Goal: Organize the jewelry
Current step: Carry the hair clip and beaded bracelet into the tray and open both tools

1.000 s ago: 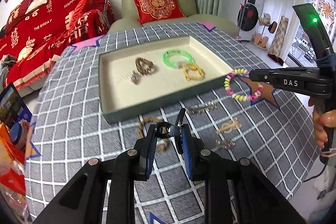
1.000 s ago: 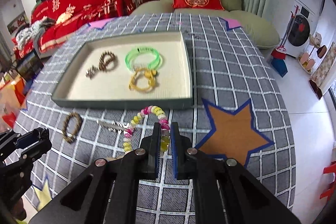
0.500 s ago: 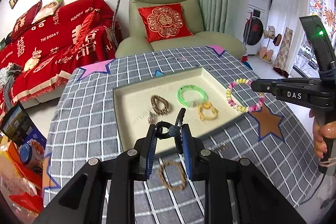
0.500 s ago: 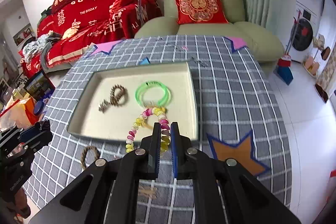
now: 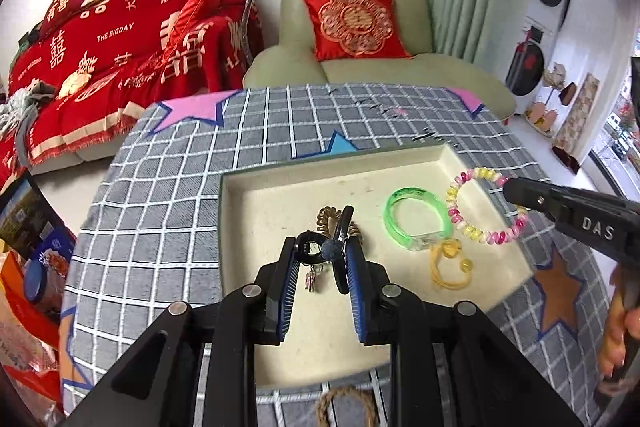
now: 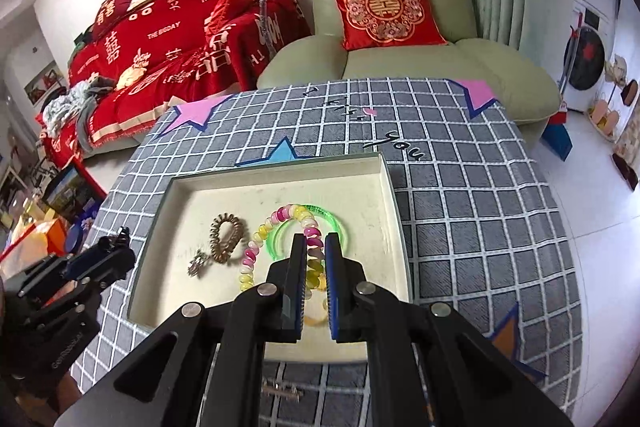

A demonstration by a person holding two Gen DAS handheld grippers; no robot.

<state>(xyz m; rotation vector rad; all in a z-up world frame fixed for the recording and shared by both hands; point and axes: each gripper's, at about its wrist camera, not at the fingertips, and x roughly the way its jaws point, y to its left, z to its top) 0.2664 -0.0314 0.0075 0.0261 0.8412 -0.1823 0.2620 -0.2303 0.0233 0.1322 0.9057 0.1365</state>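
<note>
My left gripper point(image 5: 322, 253) is shut on a black hair clip point(image 5: 320, 251) and holds it above the cream tray point(image 5: 256, 187). My right gripper point(image 6: 316, 251) is shut on a pink and yellow bead bracelet point(image 6: 260, 239), hanging over the tray point(image 6: 384, 195); it also shows in the left wrist view point(image 5: 472, 211). In the tray lie a green bangle point(image 5: 416, 217), a yellow hair tie point(image 5: 450, 263), a brown coil hair tie point(image 6: 226, 237) and a small silver charm point(image 6: 198, 263).
A brown rope bracelet point(image 5: 344, 407) and a metal hair clip point(image 6: 280, 393) lie on the checked tablecloth in front of the tray. A green armchair point(image 6: 400, 39) and a red-covered sofa point(image 6: 168, 39) stand behind the table. The table's right edge drops to the floor.
Both grippers have risen and moved forward from the cloth in front of the tray to above the tray, each carrying its item.
</note>
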